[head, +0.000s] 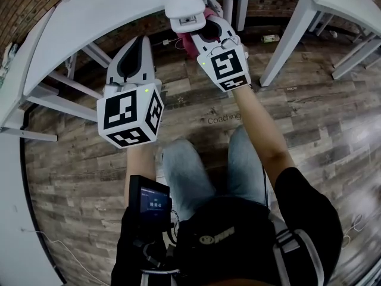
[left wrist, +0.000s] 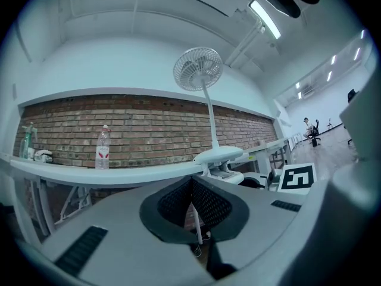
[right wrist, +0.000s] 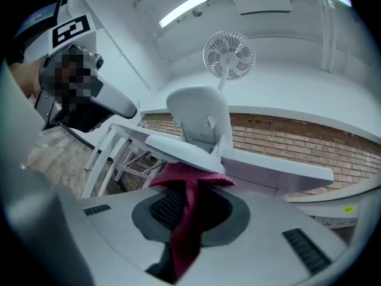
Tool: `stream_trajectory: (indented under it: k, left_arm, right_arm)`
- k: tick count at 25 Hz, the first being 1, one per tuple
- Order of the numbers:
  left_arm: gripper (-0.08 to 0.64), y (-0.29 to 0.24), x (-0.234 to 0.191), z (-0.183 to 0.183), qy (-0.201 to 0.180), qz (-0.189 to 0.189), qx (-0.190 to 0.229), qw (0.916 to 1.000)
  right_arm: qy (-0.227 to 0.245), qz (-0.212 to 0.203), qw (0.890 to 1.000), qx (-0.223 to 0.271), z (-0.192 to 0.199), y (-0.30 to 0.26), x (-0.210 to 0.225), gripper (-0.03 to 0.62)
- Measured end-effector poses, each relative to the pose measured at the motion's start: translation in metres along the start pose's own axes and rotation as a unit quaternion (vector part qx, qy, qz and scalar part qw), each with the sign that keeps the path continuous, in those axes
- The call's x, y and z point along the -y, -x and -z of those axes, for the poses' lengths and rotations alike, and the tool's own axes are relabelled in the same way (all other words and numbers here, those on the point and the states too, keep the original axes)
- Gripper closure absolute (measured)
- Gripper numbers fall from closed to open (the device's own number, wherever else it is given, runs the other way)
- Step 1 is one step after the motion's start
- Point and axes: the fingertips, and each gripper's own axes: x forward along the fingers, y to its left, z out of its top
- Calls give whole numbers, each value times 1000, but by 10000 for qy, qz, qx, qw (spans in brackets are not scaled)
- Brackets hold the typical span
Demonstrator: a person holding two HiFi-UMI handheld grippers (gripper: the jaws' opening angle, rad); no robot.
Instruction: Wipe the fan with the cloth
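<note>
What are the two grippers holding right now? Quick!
The left gripper is closed and holds nothing.
The right gripper is closed on the red cloth.

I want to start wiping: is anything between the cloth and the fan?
Nothing visible does. The cloth, pinched in the right tongs, is already right at the rim of the fan base.

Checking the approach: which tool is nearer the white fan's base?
Right. The right tool, gripping the dark red cloth, is by the white fan base; the left tool hangs back, leftward.
</note>
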Motion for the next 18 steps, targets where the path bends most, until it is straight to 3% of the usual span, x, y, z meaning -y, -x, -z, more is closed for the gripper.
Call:
stream_trajectory:
  k: [10, 18]
  left_arm:
    - [557, 1, 3, -4, -121, -15, -11, 9999]
    - [557, -4, 14, -5, -143, 49, -19, 9999]
  right_arm:
    - [725, 109, 9970, -265, 9, -14, 29, 538]
    - [548, 338, 9975, -290, 15, -13, 52, 538]
